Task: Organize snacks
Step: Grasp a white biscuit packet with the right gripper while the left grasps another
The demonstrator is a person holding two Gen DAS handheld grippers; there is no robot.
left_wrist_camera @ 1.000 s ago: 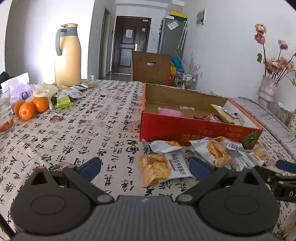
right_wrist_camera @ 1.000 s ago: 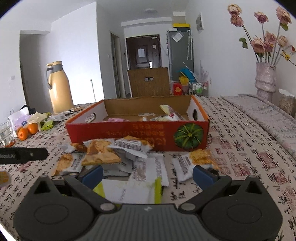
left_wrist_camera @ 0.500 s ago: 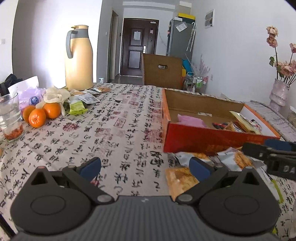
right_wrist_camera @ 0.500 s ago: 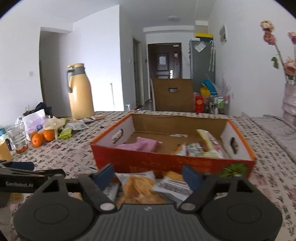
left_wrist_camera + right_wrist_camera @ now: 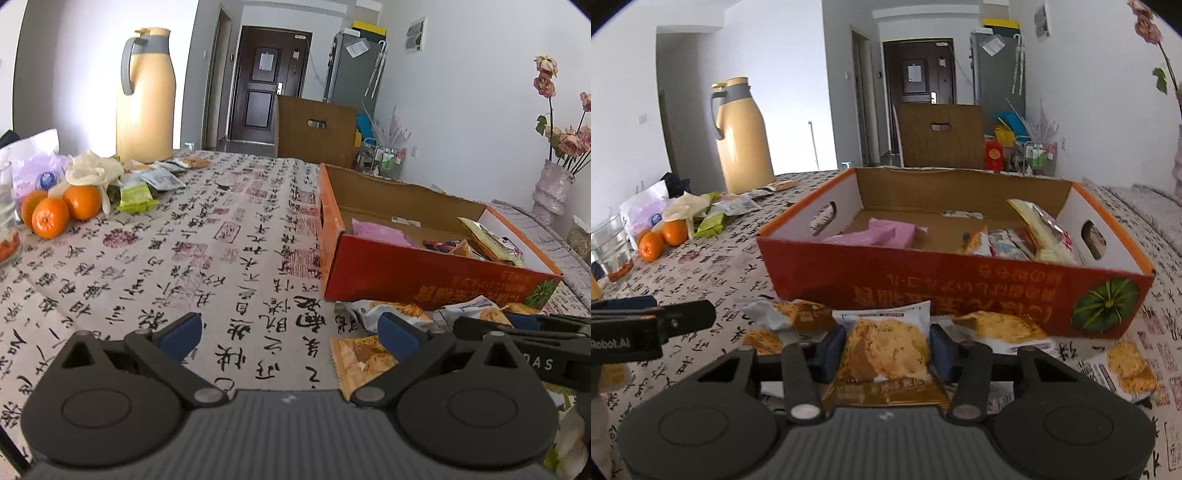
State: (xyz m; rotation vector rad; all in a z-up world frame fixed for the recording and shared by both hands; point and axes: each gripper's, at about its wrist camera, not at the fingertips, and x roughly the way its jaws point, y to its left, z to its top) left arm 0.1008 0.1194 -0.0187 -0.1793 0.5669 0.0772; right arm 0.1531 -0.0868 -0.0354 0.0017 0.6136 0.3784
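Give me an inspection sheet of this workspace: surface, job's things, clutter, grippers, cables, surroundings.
Surface: table under a calligraphy-print cloth.
Job's things: red box open, a few snacks inside; loose packets before its front wall.
Clutter: oranges, thermos, glass, wrappers.
Grippers: left gripper open, nothing between its fingers; right gripper closing, a packet between its fingers.
Cables: nothing seen.
Surroundings: chair, door, fridge, vase of flowers.

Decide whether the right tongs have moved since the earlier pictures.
Yes. The right tongs have come closer to the red box, which now looms larger, and their jaws are closing on a snack packet.
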